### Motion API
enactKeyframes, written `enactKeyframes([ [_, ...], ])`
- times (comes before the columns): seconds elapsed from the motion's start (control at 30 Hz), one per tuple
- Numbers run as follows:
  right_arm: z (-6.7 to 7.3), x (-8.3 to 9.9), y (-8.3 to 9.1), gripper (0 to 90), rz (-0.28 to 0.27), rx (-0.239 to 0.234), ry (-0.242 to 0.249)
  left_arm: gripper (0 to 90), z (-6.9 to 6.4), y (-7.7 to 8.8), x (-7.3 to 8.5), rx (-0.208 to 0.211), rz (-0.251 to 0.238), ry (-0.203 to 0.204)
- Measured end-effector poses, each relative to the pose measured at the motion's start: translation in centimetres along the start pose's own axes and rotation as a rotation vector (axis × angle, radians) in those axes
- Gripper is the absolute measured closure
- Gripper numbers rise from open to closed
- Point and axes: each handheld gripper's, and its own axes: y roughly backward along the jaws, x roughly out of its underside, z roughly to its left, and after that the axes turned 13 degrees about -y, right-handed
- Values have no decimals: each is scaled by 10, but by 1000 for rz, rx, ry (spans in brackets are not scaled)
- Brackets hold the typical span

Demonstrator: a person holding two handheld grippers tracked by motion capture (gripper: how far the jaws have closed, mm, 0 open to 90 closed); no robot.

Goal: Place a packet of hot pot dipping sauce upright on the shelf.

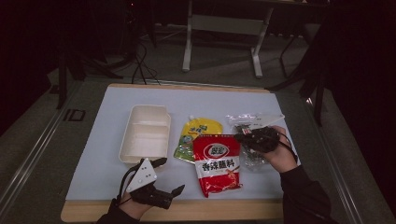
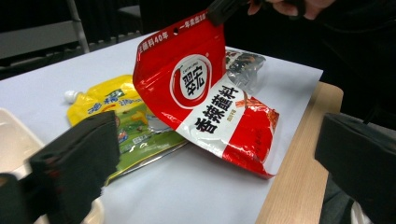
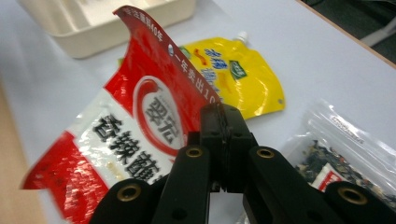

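Red seasoning pouch [image 1: 216, 163] near the table's front edge, top corner lifted, pinched tight in right gripper [image 3: 223, 135]. Just left, partly underneath: yellow spout pouch [image 1: 198, 135]. Right: clear bag [image 1: 252, 128]. Far left: cream tray [image 1: 144, 133]. Left gripper [image 1: 161, 179] near front edge, spread wide, empty.

On the counter [image 1: 93, 154] a cream two-compartment tray [image 1: 145, 134] lies left of a yellow spout pouch [image 1: 198, 133], a red seasoning bag [image 1: 217, 163] and a clear packet [image 1: 252, 123]; the right gripper [image 1: 258, 138] sits at the bag's upper right corner, the left gripper [image 1: 169, 175] hovers near the front edge, fingers apart
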Motion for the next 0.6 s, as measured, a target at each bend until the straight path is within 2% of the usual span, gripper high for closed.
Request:
enactKeyframes([
  [0.13, 5, 2, 10, 897, -17, -15, 5, 49, 2, -7, -5, 2, 11, 4],
  [0.17, 9, 4, 18, 897, -39, -24, 13, 59, 4, -10, -10, 0, 12, -10],
  [0.3, 18, 5, 36, 897, -66, -38, 29, 113, 10, -13, -18, 2, 19, -21],
  [0.37, 24, 6, 43, 897, -77, -51, 41, 135, 15, -16, -22, 26, 26, -23],
  [0.47, 31, 7, 49, 897, -89, -59, 50, 154, 18, -20, -27, 34, 51, -37],
  [0.5, 37, 8, 54, 897, -99, -79, 57, 163, 21, -25, -31, 47, 61, -33],
  [0.53, 37, 8, 54, 897, -99, -79, 57, 171, 21, -25, -31, 47, 61, -33],
  [0.57, 44, 9, 59, 897, -107, -77, 75, 188, 23, -27, -32, 61, 63, -35],
  [0.6, 47, 8, 62, 897, -108, -92, 78, 190, 24, -32, -35, 72, 64, -44],
])
